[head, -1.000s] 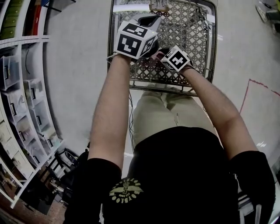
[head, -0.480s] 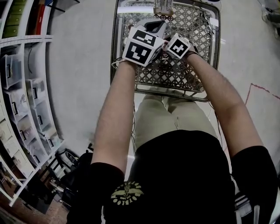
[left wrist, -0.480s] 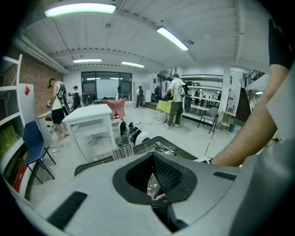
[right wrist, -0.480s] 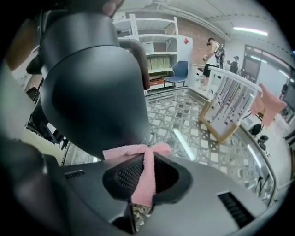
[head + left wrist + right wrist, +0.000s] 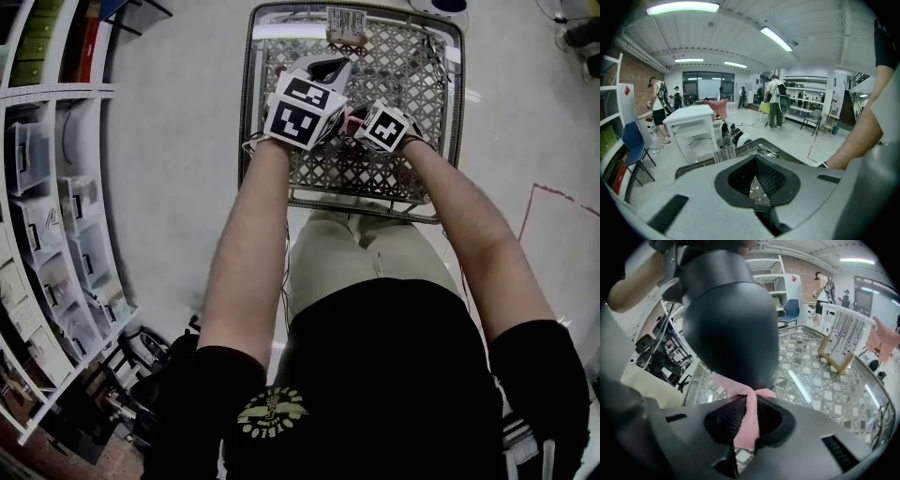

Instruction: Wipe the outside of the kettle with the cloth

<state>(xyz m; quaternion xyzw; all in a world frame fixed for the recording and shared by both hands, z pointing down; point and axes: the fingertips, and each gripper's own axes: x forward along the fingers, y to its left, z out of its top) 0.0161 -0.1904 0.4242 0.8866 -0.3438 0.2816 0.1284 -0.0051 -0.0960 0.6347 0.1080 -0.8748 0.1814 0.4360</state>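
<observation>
1. Right hand-held gripper [image 5: 750, 401]: jaws narrow, pinching the pink cloth [image 5: 746, 427].
2. Cloth: front end bunched against the kettle, just ahead of the jaws.
3. Kettle [image 5: 731, 324]: dark, directly ahead, close.
4. Left hand-held gripper [image 5: 756, 161]: jaws together, nothing between.

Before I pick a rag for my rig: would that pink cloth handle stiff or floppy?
Probably floppy: the pink cloth bunches to a thin strip in the right gripper's jaws, then fans against the kettle. Likely light, being so thin; its nubby edge should resist slipping.
</observation>
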